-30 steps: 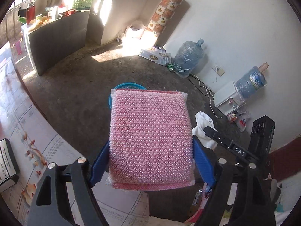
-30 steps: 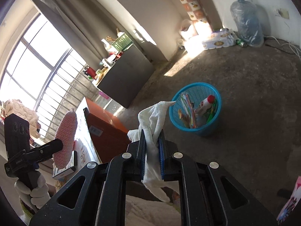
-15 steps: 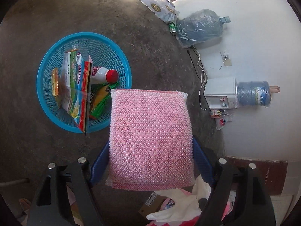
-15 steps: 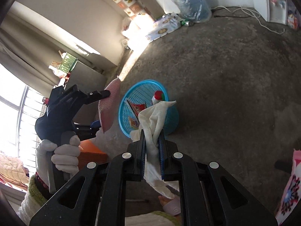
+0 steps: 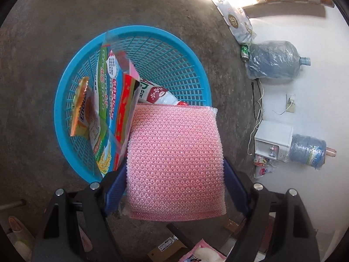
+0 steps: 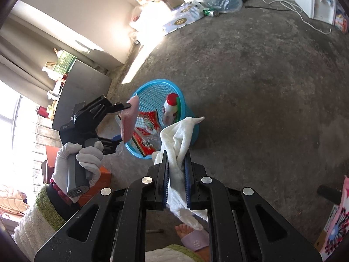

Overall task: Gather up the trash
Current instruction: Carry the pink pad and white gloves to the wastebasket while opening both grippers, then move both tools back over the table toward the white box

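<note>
Both hands have dropped toward the blue basket (image 5: 65, 100), now filling the left-wrist frame's centre-left: the left gripper (image 5: 174, 172) clamps the pink sponge (image 5: 174, 163) seemingly over its rim, the right gripper (image 6: 177, 172) pinches the white cloth (image 6: 176, 137), so release looks imminent

- Concrete floor (image 5: 54, 21), dark and stained.
- Blue basket (image 5: 174, 41) stands on it.
- By the wall: water jug (image 5: 272, 62), can (image 5: 244, 52), printed pack (image 5: 236, 20), white dispenser (image 5: 272, 139).
</note>
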`<state>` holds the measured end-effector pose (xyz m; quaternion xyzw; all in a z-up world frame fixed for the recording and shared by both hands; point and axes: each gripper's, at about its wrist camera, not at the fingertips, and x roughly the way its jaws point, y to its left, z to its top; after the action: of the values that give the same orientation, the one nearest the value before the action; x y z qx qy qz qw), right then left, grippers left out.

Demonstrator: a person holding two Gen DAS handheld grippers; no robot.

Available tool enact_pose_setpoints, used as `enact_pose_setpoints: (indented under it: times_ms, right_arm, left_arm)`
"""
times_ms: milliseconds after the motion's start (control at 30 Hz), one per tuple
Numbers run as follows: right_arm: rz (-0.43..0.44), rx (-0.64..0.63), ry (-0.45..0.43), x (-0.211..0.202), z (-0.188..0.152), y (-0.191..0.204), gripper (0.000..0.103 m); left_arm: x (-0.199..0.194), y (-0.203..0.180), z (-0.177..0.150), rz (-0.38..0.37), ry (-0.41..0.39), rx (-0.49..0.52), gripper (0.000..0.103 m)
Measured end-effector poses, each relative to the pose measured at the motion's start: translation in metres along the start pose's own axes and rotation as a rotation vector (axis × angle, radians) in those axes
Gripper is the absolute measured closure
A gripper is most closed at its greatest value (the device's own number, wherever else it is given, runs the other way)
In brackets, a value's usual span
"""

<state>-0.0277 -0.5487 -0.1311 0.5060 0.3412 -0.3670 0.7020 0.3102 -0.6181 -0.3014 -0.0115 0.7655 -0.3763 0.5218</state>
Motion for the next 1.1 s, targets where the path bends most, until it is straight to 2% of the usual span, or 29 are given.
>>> enact_pose_setpoints:
  times_ms: [67, 133, 200, 300, 333, 400, 500, 600, 833, 1100]
  right_arm:
    - [0.02, -0.007, -0.008, 0.01, 0.006, 0.009, 0.092]
    - [0.049, -0.016, -0.019, 0.023, 0.014, 0.022, 0.092]
    - [0.062, -0.045, -0.032, 0.042, 0.026, 0.04, 0.091]
    - [0.057, -0.07, -0.023, 0.079, 0.044, 0.06, 0.084]
    - [0.046, -0.075, -0.009, 0.092, 0.049, 0.064, 0.075]
    - [0.041, -0.079, 0.025, 0.114, 0.053, 0.068, 0.063]
    - [0.039, -0.06, 0.041, 0.127, 0.052, 0.066, 0.061]
    - [0.045, -0.034, 0.029, 0.124, 0.05, 0.063, 0.057]
    - [0.048, -0.041, -0.011, 0.088, 0.038, 0.054, 0.057]
    - [0.07, -0.066, -0.073, 0.016, 0.012, 0.038, 0.052]
  left_arm:
    - [-0.01, 0.003, 0.002, 0.027, -0.027, -0.006, 0.023]
    - [-0.014, 0.004, 0.006, 0.086, -0.042, 0.008, 0.023]
    - [-0.019, 0.005, 0.007, 0.104, -0.06, 0.0, 0.023]
    - [-0.027, 0.007, 0.008, 0.108, -0.083, -0.007, 0.022]
    - [-0.028, 0.004, 0.008, 0.109, -0.092, 0.001, 0.021]
    - [-0.031, 0.002, 0.008, 0.118, -0.099, 0.022, 0.021]
    - [-0.037, 0.0, 0.005, 0.096, -0.101, 0.04, 0.019]
    - [-0.042, -0.005, 0.005, 0.067, -0.118, 0.048, 0.018]
    - [-0.062, -0.023, -0.005, 0.008, -0.15, 0.079, 0.017]
    - [-0.126, -0.064, -0.053, -0.123, -0.177, 0.194, 0.017]
